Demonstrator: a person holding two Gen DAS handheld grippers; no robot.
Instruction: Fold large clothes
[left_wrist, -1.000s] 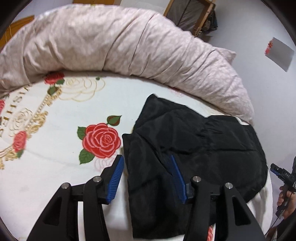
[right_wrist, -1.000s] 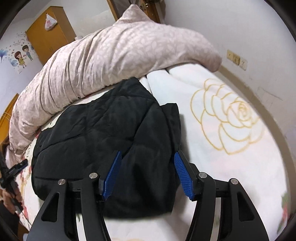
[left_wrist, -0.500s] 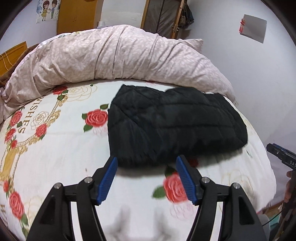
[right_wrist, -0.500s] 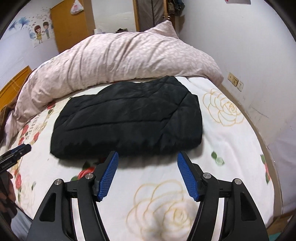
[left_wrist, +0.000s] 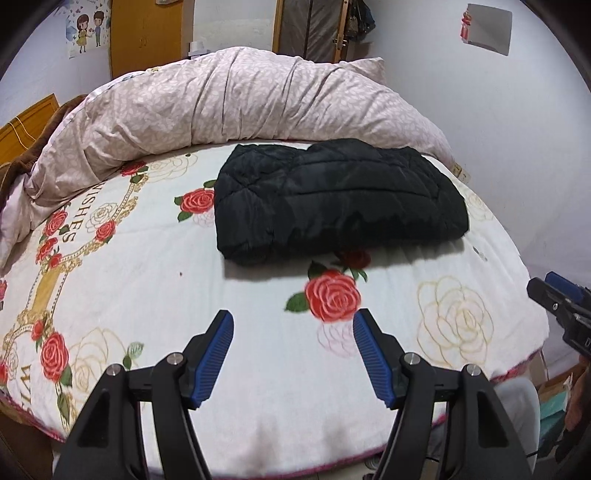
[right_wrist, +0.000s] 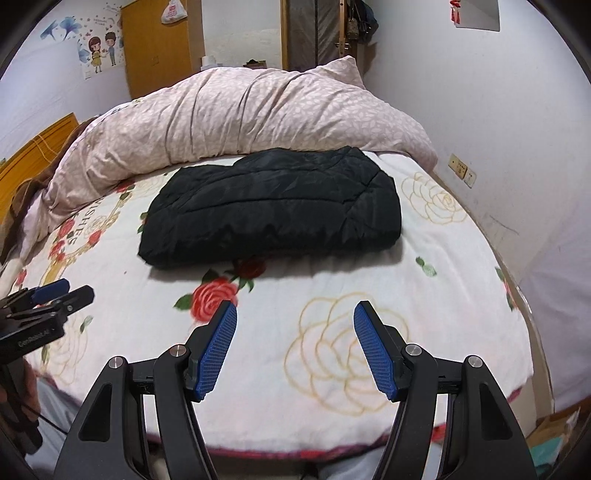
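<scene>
Covering most of both views, the bed (left_wrist: 258, 314) wore a soft rose-printed blanket, a rumpled pink quilt (left_wrist: 240, 99) heaped behind; against it lay the black jacket (right_wrist: 273, 206), a puffy quilted slab that might have sprung open, slick fabric sliding; left gripper (left_wrist: 291, 354) and right gripper (right_wrist: 295, 347) hung clear, jaws apart and empty, having just widened

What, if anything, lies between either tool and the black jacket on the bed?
Nothing visible does. Only bare floral blanket separates the left tool and the right tool from the folded black jacket. Both are open and empty. The pink duvet lies behind the jacket, not in the way.
</scene>
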